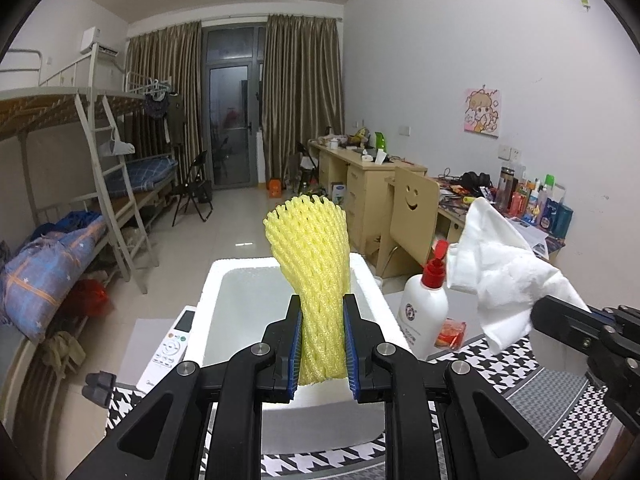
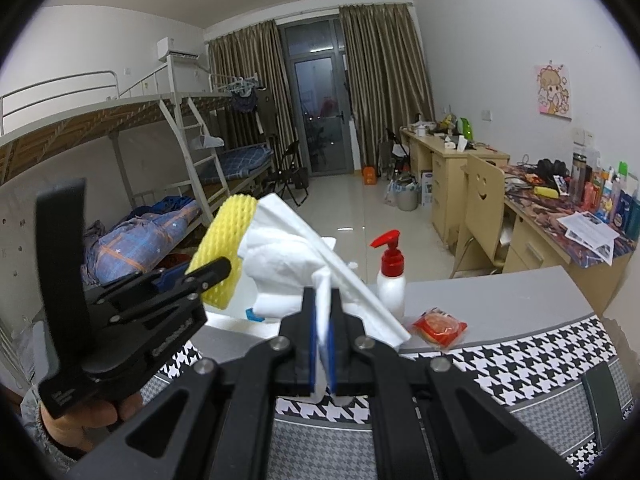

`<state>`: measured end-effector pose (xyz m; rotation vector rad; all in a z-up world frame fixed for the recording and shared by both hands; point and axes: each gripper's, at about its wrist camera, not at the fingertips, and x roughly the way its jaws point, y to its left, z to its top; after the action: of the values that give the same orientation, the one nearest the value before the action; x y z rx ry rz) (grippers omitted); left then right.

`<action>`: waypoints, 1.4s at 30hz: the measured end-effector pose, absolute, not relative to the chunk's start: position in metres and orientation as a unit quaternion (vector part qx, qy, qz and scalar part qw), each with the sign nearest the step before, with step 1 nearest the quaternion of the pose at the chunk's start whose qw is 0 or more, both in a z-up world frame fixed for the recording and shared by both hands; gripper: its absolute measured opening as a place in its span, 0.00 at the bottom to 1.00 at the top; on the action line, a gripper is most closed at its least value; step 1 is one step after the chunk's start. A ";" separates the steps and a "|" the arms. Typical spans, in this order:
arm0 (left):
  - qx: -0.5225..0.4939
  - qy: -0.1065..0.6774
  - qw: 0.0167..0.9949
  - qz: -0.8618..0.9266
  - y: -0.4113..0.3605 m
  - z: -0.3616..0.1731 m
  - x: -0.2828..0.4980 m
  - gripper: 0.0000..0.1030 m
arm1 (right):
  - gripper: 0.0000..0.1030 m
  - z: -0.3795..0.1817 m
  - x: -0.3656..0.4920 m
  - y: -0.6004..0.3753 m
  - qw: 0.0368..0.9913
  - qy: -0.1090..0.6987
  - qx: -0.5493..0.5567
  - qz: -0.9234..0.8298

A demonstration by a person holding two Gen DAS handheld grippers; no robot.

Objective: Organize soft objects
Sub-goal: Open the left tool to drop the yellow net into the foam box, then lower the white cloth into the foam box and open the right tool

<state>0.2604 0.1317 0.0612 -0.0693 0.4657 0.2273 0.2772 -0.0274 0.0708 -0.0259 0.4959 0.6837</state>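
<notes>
My left gripper (image 1: 323, 344) is shut on a yellow foam fruit net (image 1: 310, 264), which stands upright between the blue pads above a white foam box (image 1: 376, 292). To the right, my right gripper (image 2: 323, 344) is shut on a crumpled white tissue (image 2: 288, 264). The tissue (image 1: 500, 276) hangs in the air at the right of the left wrist view, and part of the right gripper's black body shows below it. In the right wrist view the left gripper (image 2: 188, 276) with the yellow net (image 2: 224, 252) sits at the left, held by a hand.
A white pump bottle with a red top (image 1: 424, 312) and a red packet (image 1: 452, 332) stand on the grey table (image 2: 500, 300) right of the box. A white remote (image 1: 172, 356) lies left of it. A houndstooth cloth (image 2: 520, 364) covers the near edge. Beds, desks and a chair lie beyond.
</notes>
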 end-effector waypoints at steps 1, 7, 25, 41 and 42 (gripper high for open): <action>-0.032 0.230 0.966 0.113 0.135 0.061 0.261 0.19 | 0.06 0.071 0.279 -0.026 0.912 0.241 -0.014 0.330; -0.030 0.238 0.964 0.116 0.140 0.056 0.270 0.19 | 0.06 0.070 0.283 -0.023 0.914 0.246 -0.017 0.323; -0.039 0.230 0.961 0.147 0.164 0.052 0.265 0.95 | 0.06 0.063 0.294 -0.007 0.910 0.262 -0.020 0.319; -0.040 0.207 0.956 0.203 0.185 0.062 0.234 0.99 | 0.06 0.069 0.303 0.022 0.901 0.258 -0.023 0.348; -0.040 0.206 0.956 0.205 0.185 0.063 0.232 0.99 | 0.06 0.069 0.303 0.024 0.900 0.259 -0.023 0.351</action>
<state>0.2319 0.1853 0.0628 -0.0804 0.4188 0.4165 0.3032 0.0241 0.0688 -0.0475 0.5352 0.7260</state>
